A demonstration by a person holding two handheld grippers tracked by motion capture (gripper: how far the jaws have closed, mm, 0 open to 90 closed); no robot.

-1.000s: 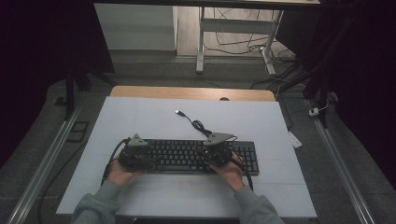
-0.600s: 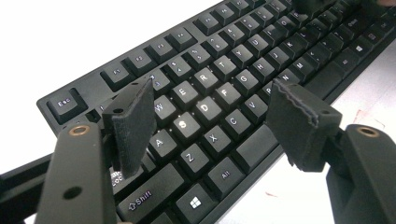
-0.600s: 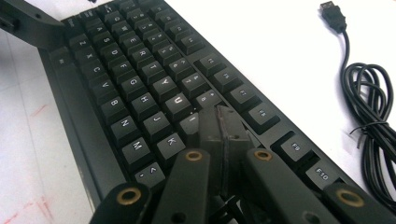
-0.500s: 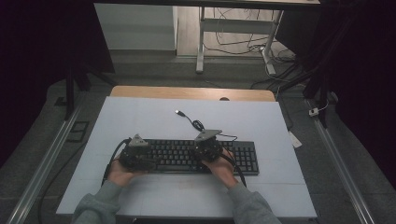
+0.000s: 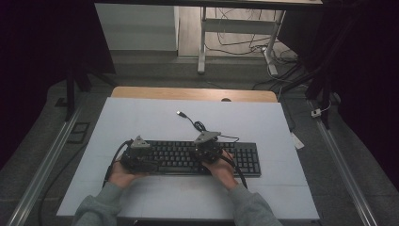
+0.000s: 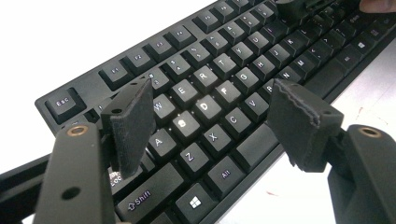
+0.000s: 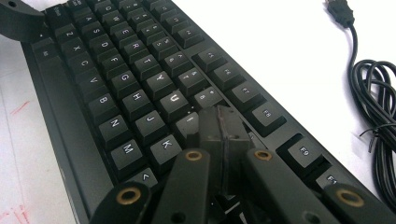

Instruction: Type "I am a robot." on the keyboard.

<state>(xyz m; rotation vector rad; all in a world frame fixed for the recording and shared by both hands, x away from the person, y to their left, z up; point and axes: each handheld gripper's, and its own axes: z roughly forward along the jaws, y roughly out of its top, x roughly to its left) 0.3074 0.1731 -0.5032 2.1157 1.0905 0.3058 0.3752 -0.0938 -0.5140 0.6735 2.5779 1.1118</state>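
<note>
A black keyboard [image 5: 181, 157] lies across the white table [image 5: 141, 117], with its cord running back to a loose USB plug [image 5: 180, 113]. My left gripper [image 5: 141, 159] is at the keyboard's left end. In the left gripper view it [image 6: 212, 116] stands open, its pads [image 6: 130, 123] spread above the letter keys around D on the keyboard [image 6: 224, 65]. My right gripper [image 5: 207, 149] is over the keyboard's middle. In the right gripper view it [image 7: 223, 128] is shut, jaws pressed together, tips down on the keyboard [image 7: 126, 84] just right of the U key.
The coiled black cord [image 7: 376, 107] and USB plug [image 7: 341, 11] lie on the table behind the keyboard. A wooden strip [image 5: 193, 94] edges the table's far side. Metal rails [image 5: 40, 169] run along both sides on the floor. A desk frame [image 5: 202, 42] stands beyond.
My right gripper has slid left along the keyboard, from near the right part to the middle. The left gripper and the keyboard have stayed put.
</note>
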